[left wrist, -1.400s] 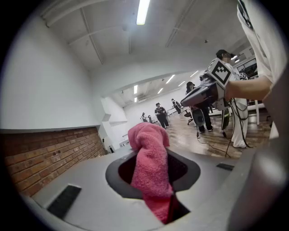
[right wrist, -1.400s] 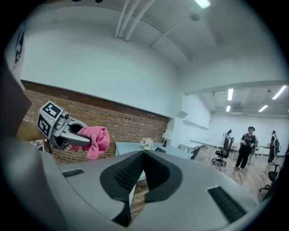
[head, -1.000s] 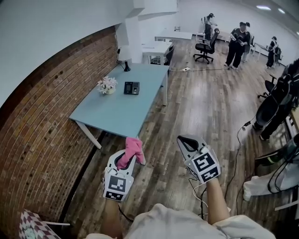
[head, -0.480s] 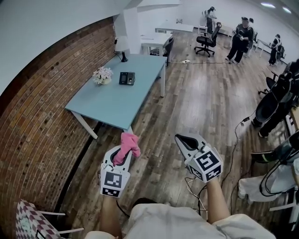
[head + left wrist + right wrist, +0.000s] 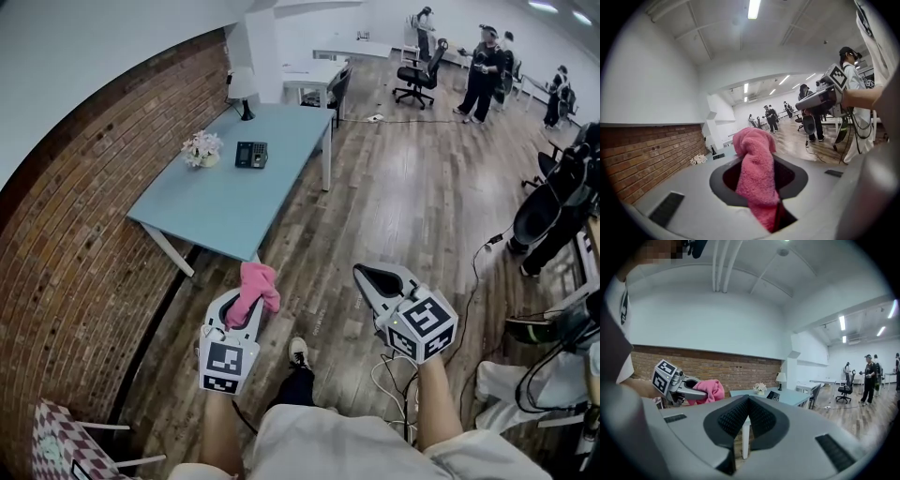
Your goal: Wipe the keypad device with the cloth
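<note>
Blue table [image 5: 225, 216] well ahead of both jaws, keypad device [image 5: 250, 154] on it beside flowers [image 5: 201, 147]. I see left gripper [image 5: 246, 302] clamped on pink cloth [image 5: 257, 284]; right gripper [image 5: 373, 276] closed, empty. Cloth secured; approach and wiping all left.

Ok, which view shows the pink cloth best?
The left gripper view: the cloth fills the centre, gripped in the jaws with its end flopping over. The head view shows it small, sticking out of the left gripper; the right gripper view shows only a pink bunch at the left.
</note>
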Motion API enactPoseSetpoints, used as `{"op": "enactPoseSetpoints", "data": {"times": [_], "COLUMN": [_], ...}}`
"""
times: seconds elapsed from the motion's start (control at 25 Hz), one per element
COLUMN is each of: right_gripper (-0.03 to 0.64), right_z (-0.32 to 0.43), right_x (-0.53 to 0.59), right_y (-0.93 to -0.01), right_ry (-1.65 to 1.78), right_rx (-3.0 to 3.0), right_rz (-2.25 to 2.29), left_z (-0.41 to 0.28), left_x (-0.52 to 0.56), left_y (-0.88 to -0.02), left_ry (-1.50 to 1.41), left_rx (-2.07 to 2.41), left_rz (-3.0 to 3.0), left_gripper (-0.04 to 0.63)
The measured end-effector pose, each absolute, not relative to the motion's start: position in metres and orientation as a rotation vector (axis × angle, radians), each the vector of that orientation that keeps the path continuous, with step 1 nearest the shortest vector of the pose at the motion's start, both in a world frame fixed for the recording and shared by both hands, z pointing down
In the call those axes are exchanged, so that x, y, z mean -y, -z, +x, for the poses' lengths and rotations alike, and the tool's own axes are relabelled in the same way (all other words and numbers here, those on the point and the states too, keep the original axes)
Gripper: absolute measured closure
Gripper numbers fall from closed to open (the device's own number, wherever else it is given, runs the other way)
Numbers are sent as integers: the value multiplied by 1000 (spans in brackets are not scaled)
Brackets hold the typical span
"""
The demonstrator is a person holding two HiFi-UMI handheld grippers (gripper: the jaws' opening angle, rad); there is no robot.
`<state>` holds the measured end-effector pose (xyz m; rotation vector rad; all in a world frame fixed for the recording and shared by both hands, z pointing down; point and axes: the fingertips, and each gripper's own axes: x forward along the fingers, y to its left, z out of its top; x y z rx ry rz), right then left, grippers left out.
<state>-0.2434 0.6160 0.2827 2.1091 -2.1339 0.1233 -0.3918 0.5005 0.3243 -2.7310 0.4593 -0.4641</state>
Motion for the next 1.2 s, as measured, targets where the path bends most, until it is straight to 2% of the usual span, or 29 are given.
{"op": "enactPoseSetpoints", "data": {"times": [0.32, 1.2], "right_gripper": [604, 607], "right_z": [-208, -61], "right_x": [-568, -327], "right_y": [-283, -278], "right_ry": [-103, -171], "right_rx": [2147, 2206], "right_rz": [2092, 2098], "left_z": [-352, -209], "left_x": [-448, -203], "left_y": [-315, -321], "left_ry": [426, 474], "left_rx": [-481, -528], "left_rz": [-2717, -2753], "left_gripper": [462, 463]}}
